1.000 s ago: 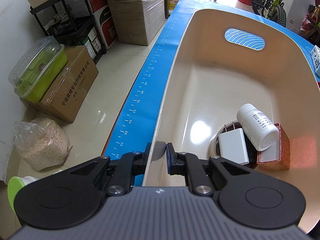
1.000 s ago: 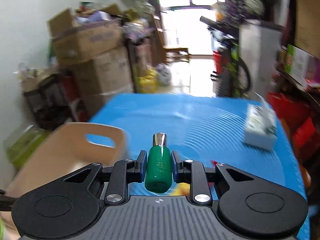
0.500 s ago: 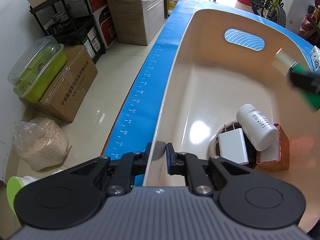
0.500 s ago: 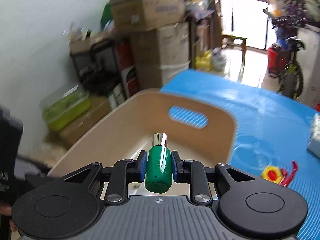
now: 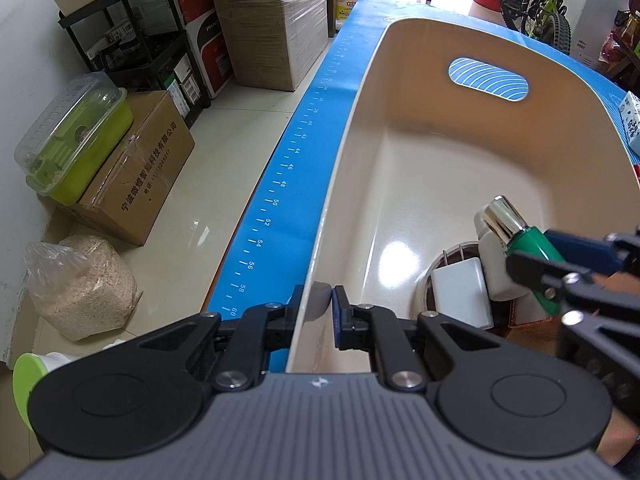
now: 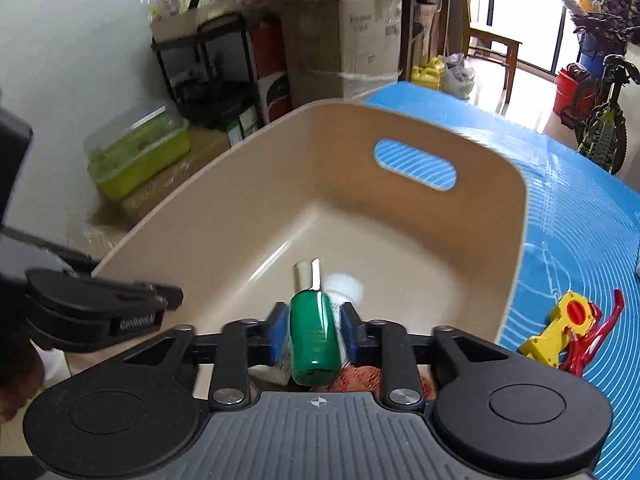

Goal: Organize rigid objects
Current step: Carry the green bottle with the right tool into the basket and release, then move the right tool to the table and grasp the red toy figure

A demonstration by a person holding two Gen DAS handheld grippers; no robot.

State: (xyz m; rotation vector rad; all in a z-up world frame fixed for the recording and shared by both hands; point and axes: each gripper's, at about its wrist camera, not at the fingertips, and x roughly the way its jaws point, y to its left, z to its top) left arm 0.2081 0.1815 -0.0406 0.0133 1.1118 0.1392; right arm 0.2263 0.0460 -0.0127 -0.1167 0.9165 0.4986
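Beige bin (image 5: 400, 184) on the blue mat (image 5: 296, 184): my left gripper (image 5: 322, 308) is clenched on its near rim. My right gripper (image 6: 313, 334) has just been opening, jaws released, the green bottle (image 6: 314, 340) loose between them above a white bottle (image 5: 494, 276) inside.

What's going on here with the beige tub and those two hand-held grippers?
A person is sorting small items into a beige plastic tub on a blue mat. The left hand-held gripper is shut on the tub's rim, steadying it. The right hand-held gripper is over the tub with a green bottle with a silver cap between its pads, which have just been opening to release it above a white pill bottle and white adapter.
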